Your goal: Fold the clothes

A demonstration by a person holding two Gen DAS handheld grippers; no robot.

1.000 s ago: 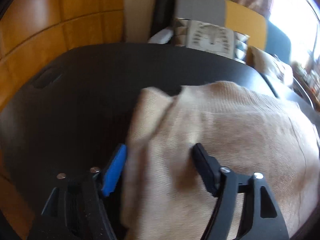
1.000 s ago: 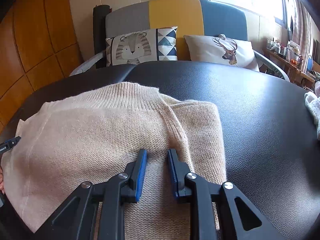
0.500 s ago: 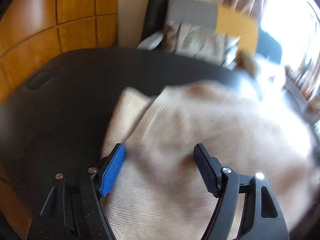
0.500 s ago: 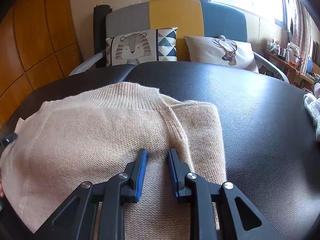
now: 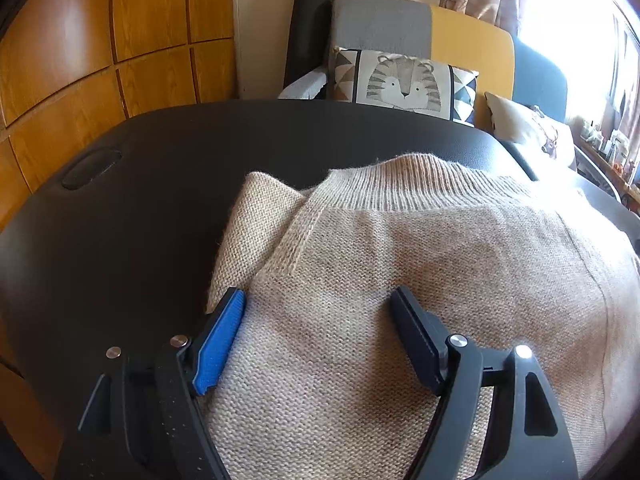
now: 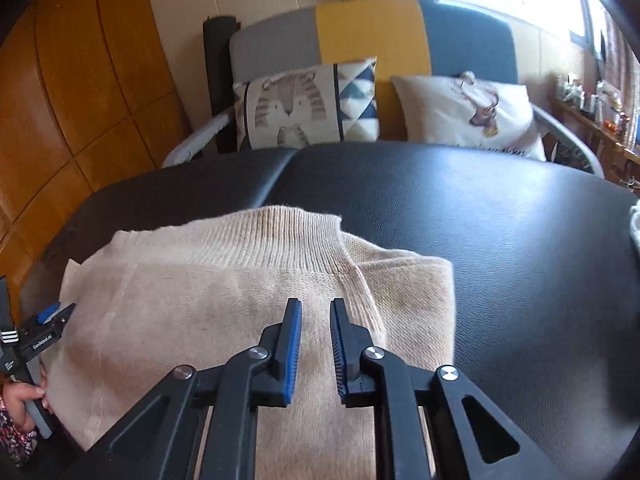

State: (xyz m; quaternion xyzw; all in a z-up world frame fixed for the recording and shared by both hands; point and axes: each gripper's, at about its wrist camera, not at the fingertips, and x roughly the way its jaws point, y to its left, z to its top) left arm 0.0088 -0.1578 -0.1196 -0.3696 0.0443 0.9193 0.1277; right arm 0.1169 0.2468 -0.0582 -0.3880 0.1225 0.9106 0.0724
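Note:
A beige knit sweater (image 5: 400, 264) lies flat on the black padded table (image 5: 160, 184), ribbed collar at the far side, both sleeves folded in. My left gripper (image 5: 318, 300) is wide open just above its left shoulder area, holding nothing. In the right wrist view the sweater (image 6: 208, 304) fills the near left. My right gripper (image 6: 316, 306) hovers over its right shoulder seam, its jaws a narrow gap apart with no cloth between them. The left gripper (image 6: 52, 314) shows at the far left edge beside the sweater.
A sofa with a tiger cushion (image 6: 308, 108) and a deer cushion (image 6: 472, 116) stands behind the table. A wooden wall (image 5: 100, 48) is on the left. A pale cloth (image 6: 635, 224) lies at the table's right edge. The table (image 6: 500, 232) is bare right of the sweater.
The left gripper has swung and settled squarely over the sweater's left shoulder, still open. The right gripper has lifted and tilted slightly, its jaws opening a little wider.

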